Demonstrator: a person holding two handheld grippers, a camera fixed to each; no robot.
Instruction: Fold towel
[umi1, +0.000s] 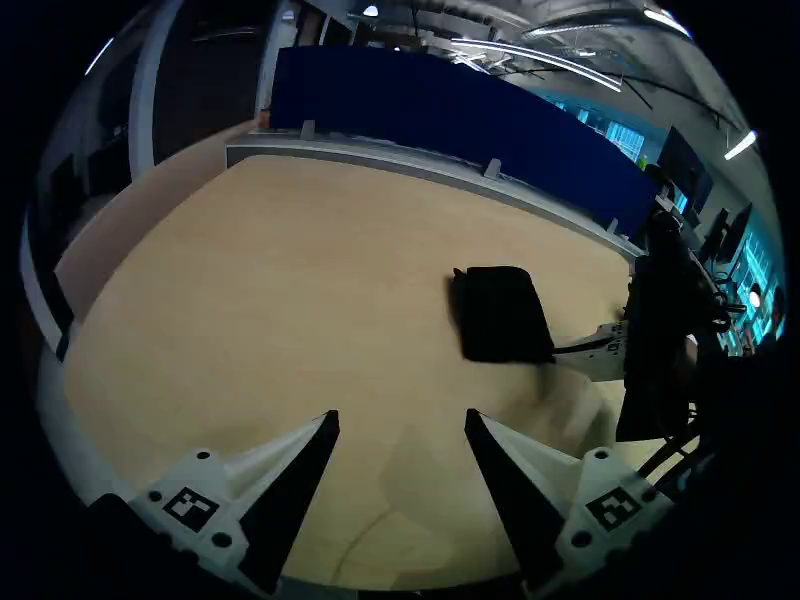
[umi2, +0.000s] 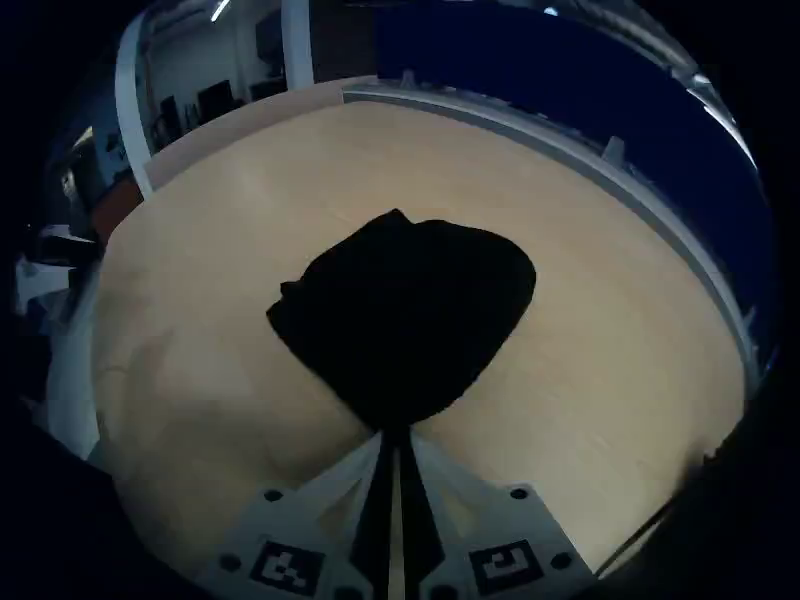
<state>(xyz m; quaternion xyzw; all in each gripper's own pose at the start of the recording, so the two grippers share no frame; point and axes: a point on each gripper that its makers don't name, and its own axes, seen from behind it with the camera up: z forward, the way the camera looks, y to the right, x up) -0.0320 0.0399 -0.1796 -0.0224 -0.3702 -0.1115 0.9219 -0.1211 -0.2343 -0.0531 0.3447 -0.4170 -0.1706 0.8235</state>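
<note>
My right gripper (umi2: 397, 432) has its fingers pinched together on the near edge of the dark towel (umi2: 400, 305), which lies bunched straight ahead of the tips on the wooden table (umi2: 620, 340). My left gripper (umi1: 400, 418) hangs with fingers spread apart over bare wood. From there the towel lies ahead and to the right, well apart, and a blue partition (umi1: 450, 110) stands beyond the table's far edge.

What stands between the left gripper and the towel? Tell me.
Nothing visible. Bare table lies between the open left gripper and the towel; the right gripper sits at the towel's edge, off that path.
</note>
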